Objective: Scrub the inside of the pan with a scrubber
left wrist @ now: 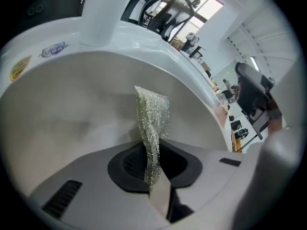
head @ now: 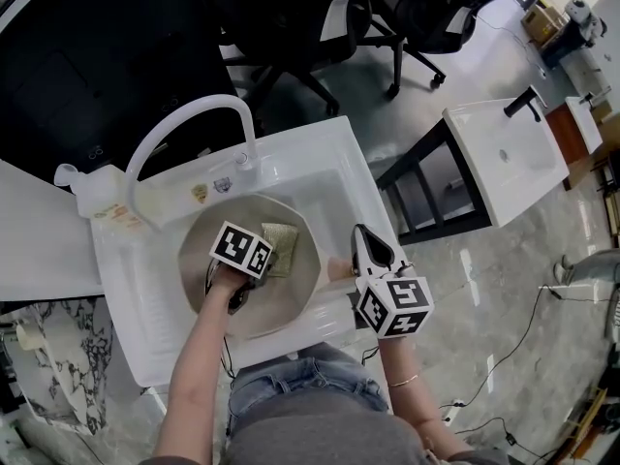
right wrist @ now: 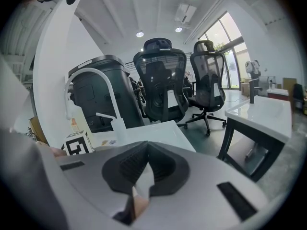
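1. One scrubber [head: 281, 247], a silvery mesh pad, is in the pan [head: 205, 260]. It is pinched on edge between the jaws of the left gripper [head: 266, 258], which are closed onto it. In the left gripper view the scrubber [left wrist: 153, 121] stands up out of the left gripper [left wrist: 153, 169] against the pale inside wall of the pan [left wrist: 72, 109].
2. Scrubber is in the far-right part of the pan, close to the rim. Bare pan floor lies open to the left and to the near side.
3. Pan sits in the basin of the white sink [head: 320, 148] and fills most of it. Its rim is near the basin walls, with a little room left at the far-right corner.
4. Right gripper [head: 360, 232] is just beside the pan's right rim. Its jaws meet at the tips in the right gripper view [right wrist: 143, 152]. A tan piece, seemingly the pan handle [head: 337, 269], is caught low between them.
5. Faucet [head: 184, 129] arches over the sink's far-left corner, above the pan's left rim.
6. White bottle [head: 89, 190] is at the sink's far-left edge.
7. Office chairs [head: 426, 8] and a second white basin [head: 504, 153] are well apart on the floor.
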The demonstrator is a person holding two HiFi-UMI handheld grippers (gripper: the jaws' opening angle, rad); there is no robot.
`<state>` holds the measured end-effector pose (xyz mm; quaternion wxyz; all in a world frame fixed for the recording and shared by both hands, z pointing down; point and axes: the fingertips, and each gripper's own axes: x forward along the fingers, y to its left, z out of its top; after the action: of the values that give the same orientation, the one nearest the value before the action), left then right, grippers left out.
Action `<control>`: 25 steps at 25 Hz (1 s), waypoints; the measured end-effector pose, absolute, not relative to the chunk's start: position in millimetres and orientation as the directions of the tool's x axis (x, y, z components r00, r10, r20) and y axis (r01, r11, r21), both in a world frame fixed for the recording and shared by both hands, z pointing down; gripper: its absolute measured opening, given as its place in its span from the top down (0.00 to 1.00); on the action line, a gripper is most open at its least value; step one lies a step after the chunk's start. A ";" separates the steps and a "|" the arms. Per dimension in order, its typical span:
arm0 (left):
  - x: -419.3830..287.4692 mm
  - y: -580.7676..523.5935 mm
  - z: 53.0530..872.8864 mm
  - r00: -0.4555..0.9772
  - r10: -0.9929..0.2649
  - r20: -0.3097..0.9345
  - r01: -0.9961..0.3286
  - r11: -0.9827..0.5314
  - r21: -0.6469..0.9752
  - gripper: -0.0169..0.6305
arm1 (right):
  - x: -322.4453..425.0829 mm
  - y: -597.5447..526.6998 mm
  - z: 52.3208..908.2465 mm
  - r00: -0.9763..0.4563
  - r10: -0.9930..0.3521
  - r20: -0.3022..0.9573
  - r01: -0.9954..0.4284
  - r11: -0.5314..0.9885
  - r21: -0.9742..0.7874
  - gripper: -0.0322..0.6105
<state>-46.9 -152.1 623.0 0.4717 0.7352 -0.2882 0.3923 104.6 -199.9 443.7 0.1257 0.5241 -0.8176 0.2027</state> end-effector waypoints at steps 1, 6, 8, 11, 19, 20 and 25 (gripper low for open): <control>-48.1 -152.7 624.9 0.518 -0.055 0.854 -0.800 -0.385 0.461 0.88 | 103.6 -200.8 443.2 -0.421 -0.805 0.418 -0.907 0.371 -0.199 0.93; -57.7 -158.6 628.2 0.454 -0.073 0.888 -0.828 -0.402 0.390 0.88 | 99.9 -205.8 440.9 -0.421 -0.806 0.416 -0.907 0.373 -0.195 0.93; -67.6 -161.9 628.9 0.413 -0.087 0.907 -0.846 -0.406 0.346 0.88 | 97.1 -206.7 440.8 -0.424 -0.804 0.418 -0.906 0.376 -0.195 0.93; -87.7 -168.7 629.9 0.338 -0.112 0.934 -0.873 -0.410 0.266 0.88 | 92.1 -207.6 440.6 -0.432 -0.800 0.416 -0.902 0.384 -0.197 0.93; -138.0 -176.3 631.6 0.155 -0.159 0.975 -0.907 -0.415 0.076 0.88 | 82.5 -204.5 442.1 -0.448 -0.790 0.418 -0.894 0.400 -0.201 0.93; -142.9 -176.9 631.3 0.133 -0.164 0.978 -0.907 -0.419 0.053 0.88 | 81.8 -204.0 442.2 -0.449 -0.789 0.419 -0.894 0.402 -0.201 0.93; -165.9 -177.9 630.5 0.019 -0.189 0.982 -0.894 -0.443 -0.068 0.88 | 78.7 -198.9 442.6 -0.451 -0.787 0.421 -0.892 0.405 -0.198 0.93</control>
<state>-165.9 -177.9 630.5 0.3158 0.6403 -0.4230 0.5580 78.7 -198.9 442.6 0.1315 0.5072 -0.8279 0.2003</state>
